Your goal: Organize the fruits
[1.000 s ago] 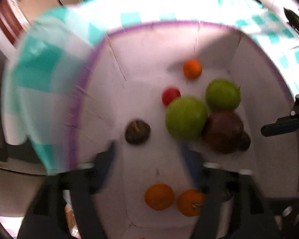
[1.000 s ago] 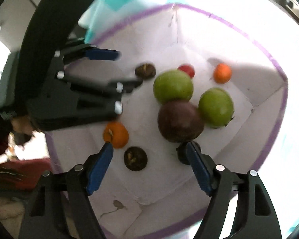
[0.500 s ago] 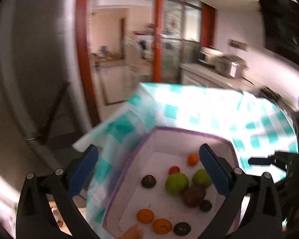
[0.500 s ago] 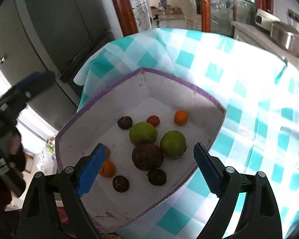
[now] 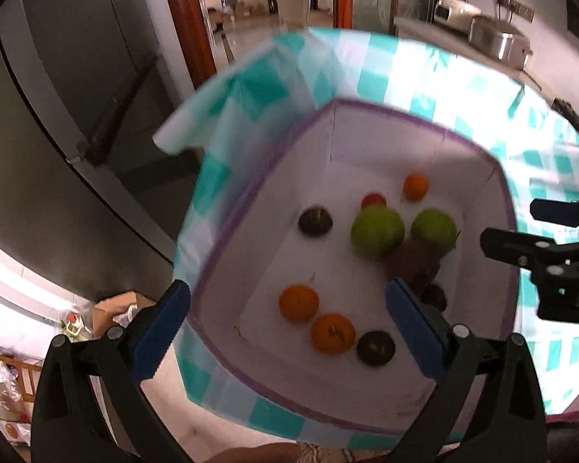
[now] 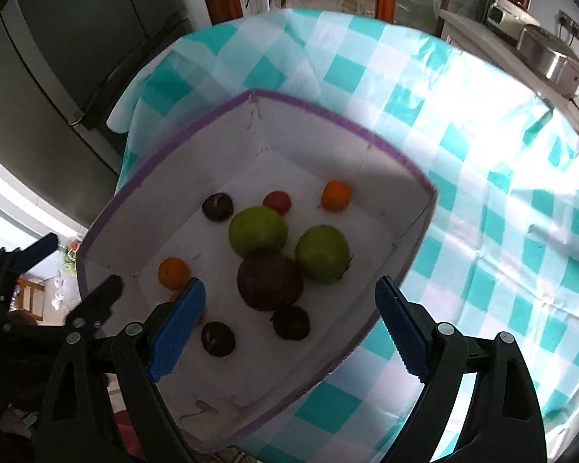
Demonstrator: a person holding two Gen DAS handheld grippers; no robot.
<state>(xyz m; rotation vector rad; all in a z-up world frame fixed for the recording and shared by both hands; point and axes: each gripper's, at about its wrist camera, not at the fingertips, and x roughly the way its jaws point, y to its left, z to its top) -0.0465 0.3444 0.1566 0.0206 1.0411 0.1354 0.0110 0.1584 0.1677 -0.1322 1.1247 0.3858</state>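
You've pulled both grippers up and back from a second ago: then they were down among the fruit, now they hang above the box with the whole table in sight. Nothing in the box has shifted since.

The table [image 6: 463,123] under its teal checked cloth carries the white cardboard box [image 6: 166,142] with the purple rim, sitting at the near corner by the edge. Inside, biggest first: two green apples [image 6: 258,229] side by side, one of them touching a dark maroon fruit [image 6: 270,279] just in front of them. Then three small oranges, one alone near the far wall [image 6: 336,195], two close together at the left [image 5: 298,302]. Three small dark round fruits, possibly mangosteens [image 6: 217,205], lie scattered, and a little red fruit [image 6: 277,201] peeks out behind the left apple.

Your left gripper [image 5: 287,332] is spread wide and carries nothing; your right gripper [image 6: 289,328] is the same, jaws wide, nothing between them.

I'd call this a pause between picks: everything is in the box, but the kinds are mixed. Next you need to choose one fruit, likely a lone small one with room around it, come straight down with the fingers either side, and close gently. The clustered apples leave little finger room.
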